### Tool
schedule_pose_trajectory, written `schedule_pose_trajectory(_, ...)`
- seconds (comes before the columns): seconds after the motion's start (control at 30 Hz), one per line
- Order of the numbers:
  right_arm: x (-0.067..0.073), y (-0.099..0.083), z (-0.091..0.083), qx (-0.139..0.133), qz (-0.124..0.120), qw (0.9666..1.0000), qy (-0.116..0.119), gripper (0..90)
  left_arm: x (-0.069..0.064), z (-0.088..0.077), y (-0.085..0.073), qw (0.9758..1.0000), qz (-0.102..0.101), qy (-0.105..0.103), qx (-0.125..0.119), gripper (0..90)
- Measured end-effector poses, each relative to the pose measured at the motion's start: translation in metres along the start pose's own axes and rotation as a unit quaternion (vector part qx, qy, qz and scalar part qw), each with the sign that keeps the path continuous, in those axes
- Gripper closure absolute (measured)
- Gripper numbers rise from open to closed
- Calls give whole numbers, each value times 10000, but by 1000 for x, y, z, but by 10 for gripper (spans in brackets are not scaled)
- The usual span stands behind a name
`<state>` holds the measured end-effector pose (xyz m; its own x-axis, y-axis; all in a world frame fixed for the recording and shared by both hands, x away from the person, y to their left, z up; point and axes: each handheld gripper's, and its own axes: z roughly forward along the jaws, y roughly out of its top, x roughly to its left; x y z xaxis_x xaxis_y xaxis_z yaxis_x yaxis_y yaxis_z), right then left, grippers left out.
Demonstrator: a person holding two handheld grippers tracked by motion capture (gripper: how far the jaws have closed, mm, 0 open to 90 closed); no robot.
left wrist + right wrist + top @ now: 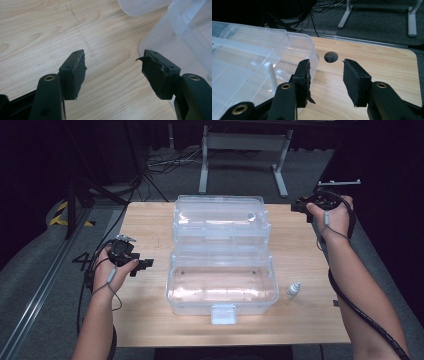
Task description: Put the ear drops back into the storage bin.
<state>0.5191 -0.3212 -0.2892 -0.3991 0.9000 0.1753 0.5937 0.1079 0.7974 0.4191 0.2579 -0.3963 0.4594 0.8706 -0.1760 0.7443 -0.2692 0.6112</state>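
A clear plastic box [192,306] stands open in the middle of the wooden table [150,320], its lid [220,217] swung back flat behind it. A small white bottle [293,290] stands just right of the box. My left gripper [146,264] hovers left of the box, pointing at it; in the left gripper view its jaws [113,56] stand open over bare wood, with the box wall [185,27] at the right. My right gripper [298,206] is at the far right, beside the lid. Its jaws [325,63] are open and hold nothing, the lid's corner [294,42] just to their left.
A round cable hole [331,56] pierces the table near its far right corner. Beyond the table are a grey floor, loose cables [165,162] and a white metal frame [245,150]. Bare wood lies left, right and in front of the box.
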Motion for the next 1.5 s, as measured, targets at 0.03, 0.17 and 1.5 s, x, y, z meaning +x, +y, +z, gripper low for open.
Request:
schedule_pose_trajectory(0.03,2,-1,-3,-3,-33,10000,-13,581,0,0,0,10000,-4,-6,3,362)
schedule_pose_trajectory(0.17,4,-5,-13,-33,-48,10000,31,577,-1,0,1,10000,9,-18,-9,362)
schedule_pose_trajectory(1.5,21,-56,-75,824,-849,9920,433,513,7,-8,-8,9998,-166,90,-36,362)
